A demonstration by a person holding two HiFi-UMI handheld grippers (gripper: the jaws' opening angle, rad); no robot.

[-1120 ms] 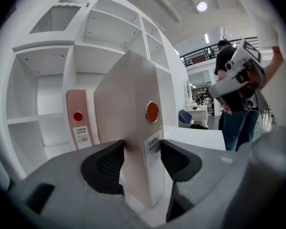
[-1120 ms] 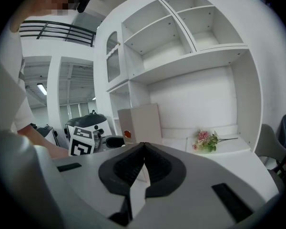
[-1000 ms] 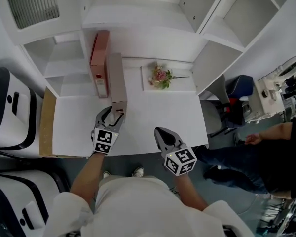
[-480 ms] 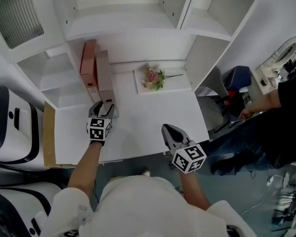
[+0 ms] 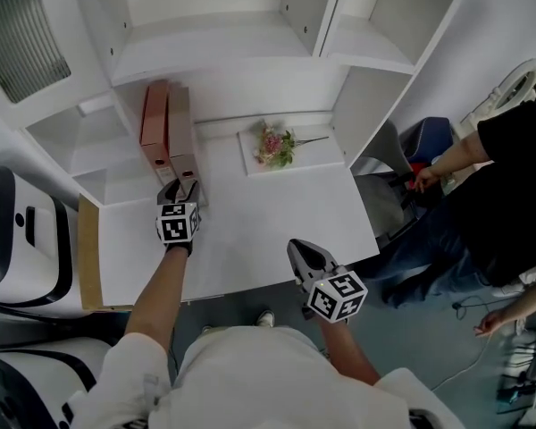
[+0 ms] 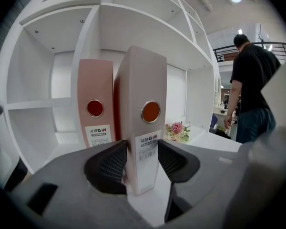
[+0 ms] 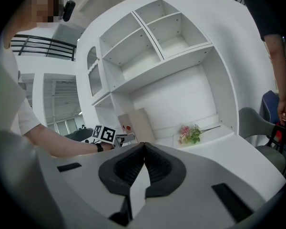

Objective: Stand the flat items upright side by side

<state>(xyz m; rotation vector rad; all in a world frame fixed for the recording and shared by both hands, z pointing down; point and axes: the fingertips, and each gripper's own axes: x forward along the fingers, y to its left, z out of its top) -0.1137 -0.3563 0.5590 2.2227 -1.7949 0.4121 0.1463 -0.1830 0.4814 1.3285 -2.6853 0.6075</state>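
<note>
Two ring binders stand upright side by side at the back left of the white desk [image 5: 277, 213]: a pink binder [image 5: 154, 119] and, touching its right side, a grey-beige binder [image 5: 180, 128]. In the left gripper view the pink binder [image 6: 94, 104] stands left of the grey-beige binder [image 6: 145, 85]. My left gripper [image 5: 180, 189] holds the grey-beige binder's spine low down; its jaws [image 6: 142, 144] have just been closing and both pads press on the spine. My right gripper [image 5: 300, 250] hovers over the desk's front edge, shut and with nothing in it [image 7: 143, 146].
A small bunch of pink flowers [image 5: 272, 143] lies on a white board [image 5: 250, 164] at the back middle. White shelf compartments [image 5: 214, 52] rise behind the desk. A person in black [image 5: 509, 177] stands at the right, beside a grey chair [image 5: 384, 172].
My left gripper has carried the grey-beige binder left and back until it stands against the pink one. The right gripper shifted slightly along the front edge.
</note>
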